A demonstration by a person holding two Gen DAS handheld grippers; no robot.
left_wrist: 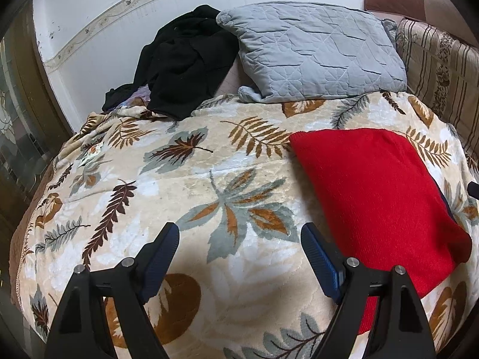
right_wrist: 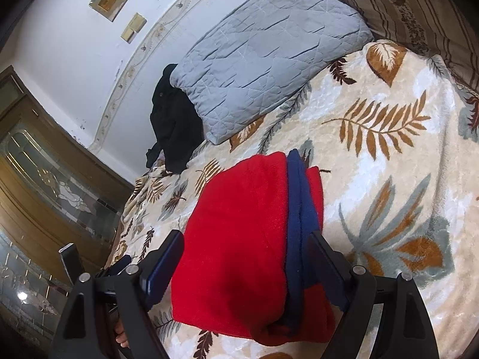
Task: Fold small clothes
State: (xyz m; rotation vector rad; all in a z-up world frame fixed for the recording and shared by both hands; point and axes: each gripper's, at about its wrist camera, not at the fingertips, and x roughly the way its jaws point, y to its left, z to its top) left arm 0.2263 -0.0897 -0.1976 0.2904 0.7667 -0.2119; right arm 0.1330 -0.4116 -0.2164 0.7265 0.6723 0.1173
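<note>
A folded red garment (left_wrist: 374, 197) with a navy band (right_wrist: 296, 209) along one edge lies flat on the leaf-patterned blanket (left_wrist: 185, 185). My left gripper (left_wrist: 239, 230) hovers open over bare blanket, just left of the garment's near corner, holding nothing. My right gripper (right_wrist: 245, 236) stands open over the garment's (right_wrist: 239, 233) near end. The red fold shows between its wide jaws and the right finger (right_wrist: 326, 263) lies over the navy band. I see no pad pressing on the cloth.
A grey quilted pillow (left_wrist: 317, 51) and a heap of black clothing (left_wrist: 185, 59) lie at the bed's head against the white wall. A striped cushion (left_wrist: 443, 68) stands at the right. A wooden door with glass (right_wrist: 45, 179) is beyond the bed's left edge.
</note>
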